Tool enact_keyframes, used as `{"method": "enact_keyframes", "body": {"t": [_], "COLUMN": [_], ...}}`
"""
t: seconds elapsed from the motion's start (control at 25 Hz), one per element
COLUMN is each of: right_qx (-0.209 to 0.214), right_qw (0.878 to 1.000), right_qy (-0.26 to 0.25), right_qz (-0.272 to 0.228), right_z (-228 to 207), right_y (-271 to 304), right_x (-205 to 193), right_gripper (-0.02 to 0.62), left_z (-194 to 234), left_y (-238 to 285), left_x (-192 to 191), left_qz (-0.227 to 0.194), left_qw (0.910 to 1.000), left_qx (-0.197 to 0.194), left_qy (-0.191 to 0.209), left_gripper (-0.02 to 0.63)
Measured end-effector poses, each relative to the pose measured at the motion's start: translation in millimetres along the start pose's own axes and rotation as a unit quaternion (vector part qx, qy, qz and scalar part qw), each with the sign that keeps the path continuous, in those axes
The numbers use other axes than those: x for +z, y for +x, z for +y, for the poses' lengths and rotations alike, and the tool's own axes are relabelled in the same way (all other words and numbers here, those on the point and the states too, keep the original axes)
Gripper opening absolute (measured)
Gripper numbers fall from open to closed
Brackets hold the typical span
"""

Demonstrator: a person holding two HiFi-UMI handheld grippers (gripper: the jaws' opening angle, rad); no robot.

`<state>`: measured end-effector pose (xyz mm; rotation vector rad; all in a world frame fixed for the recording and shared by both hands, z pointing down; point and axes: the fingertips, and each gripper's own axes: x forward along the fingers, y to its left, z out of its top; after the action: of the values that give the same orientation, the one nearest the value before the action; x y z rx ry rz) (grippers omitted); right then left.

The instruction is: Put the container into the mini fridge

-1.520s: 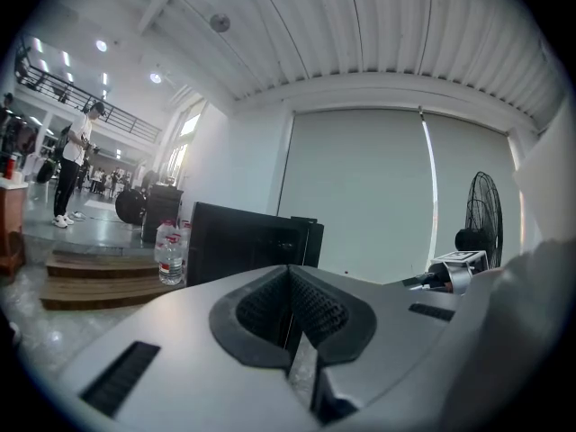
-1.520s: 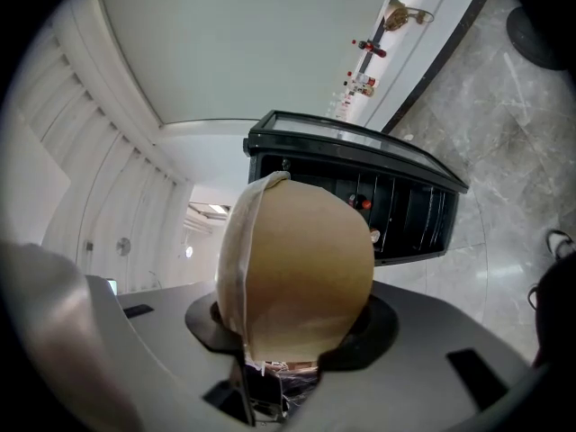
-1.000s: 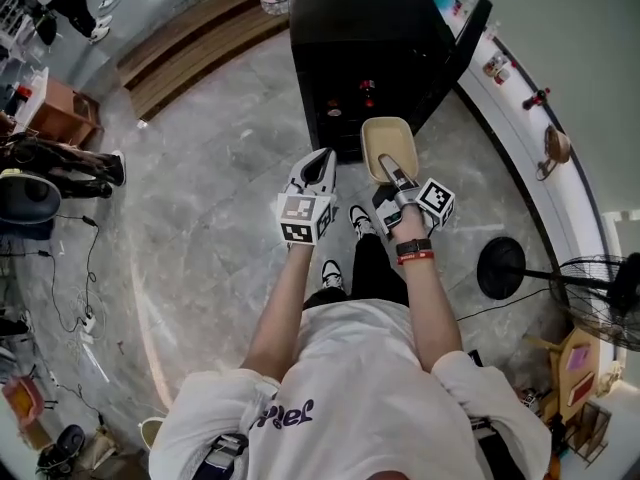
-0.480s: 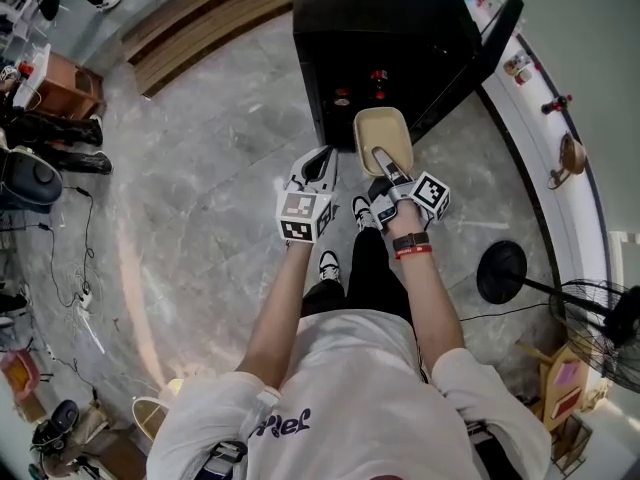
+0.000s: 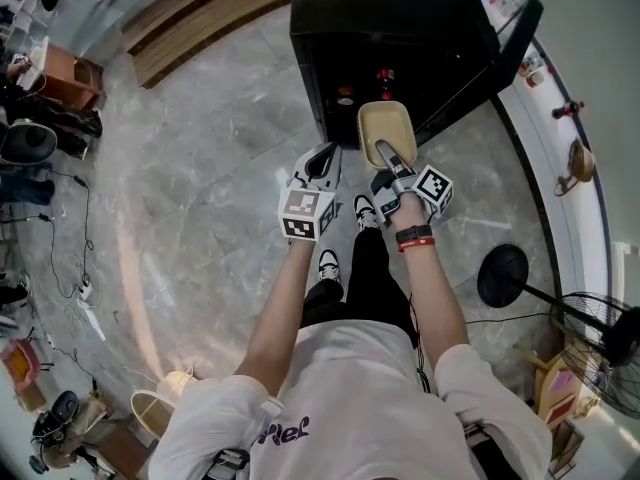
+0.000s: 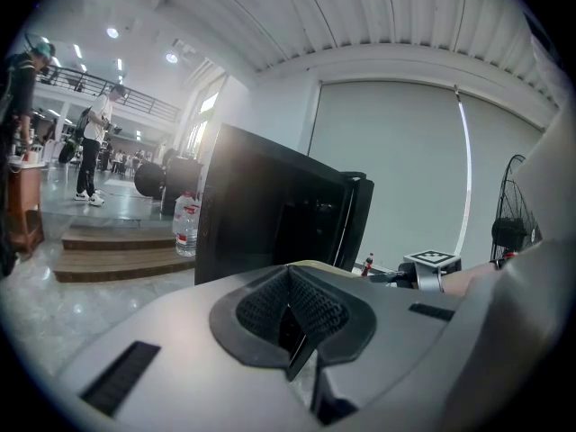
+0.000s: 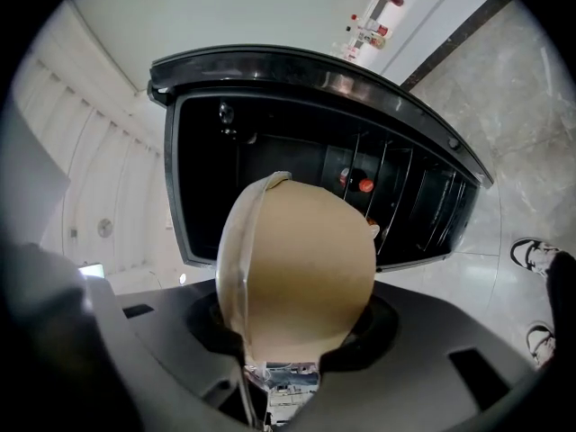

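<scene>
A black mini fridge [image 5: 390,28] stands ahead on the marble floor, its door [image 5: 505,38] swung open to the right. My right gripper [image 5: 393,163] is shut on the near end of a beige lidded container [image 5: 387,130] and holds it just in front of the open compartment. In the right gripper view the container [image 7: 301,259] fills the middle, with the dark fridge interior [image 7: 270,160] and red-capped bottles [image 7: 360,184] behind it. My left gripper [image 5: 320,163] hangs to the left of the container, shut and holding nothing; its pads [image 6: 315,309] meet.
A floor fan base [image 5: 503,273] stands to the right, beside a white ledge [image 5: 555,183] with small ornaments. Wooden steps [image 5: 190,18] run at the back left, and a water bottle [image 6: 185,228] stands by the fridge. The person's shoes [image 5: 327,265] are below the grippers.
Both grippers and the container have drawn closer to the fridge opening. The grip on the container looks the same.
</scene>
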<state>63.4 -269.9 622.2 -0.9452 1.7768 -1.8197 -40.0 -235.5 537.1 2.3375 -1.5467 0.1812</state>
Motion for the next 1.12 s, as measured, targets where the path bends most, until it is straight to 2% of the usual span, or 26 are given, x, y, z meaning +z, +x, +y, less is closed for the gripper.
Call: {"method": "enact_keyframes", "body": {"t": [0.6, 0.84, 1.12], "right_qx": [0.015, 0.025, 0.023], "right_qw": [1.0, 0.999, 0.999], "right_qy": [-0.017, -0.024, -0.033], "right_qz": [-0.001, -0.004, 0.003], "right_z": [-16, -18, -27], "right_y": [71, 103, 142], "right_x": [39, 51, 61], "right_gripper": [0.19, 0.19, 0.19], "left_z": [30, 32, 55], "left_y": [24, 33, 46], "left_x": [-34, -38, -40], "left_qz": [0.027, 0.028, 0.023], "left_qw": [0.9993, 0.9994, 0.9992], "left_qx": [0.013, 0.005, 0.016], "left_qy": [-0.023, -0.02, -0.027], "left_gripper": [0.02, 0.02, 0.02]}}
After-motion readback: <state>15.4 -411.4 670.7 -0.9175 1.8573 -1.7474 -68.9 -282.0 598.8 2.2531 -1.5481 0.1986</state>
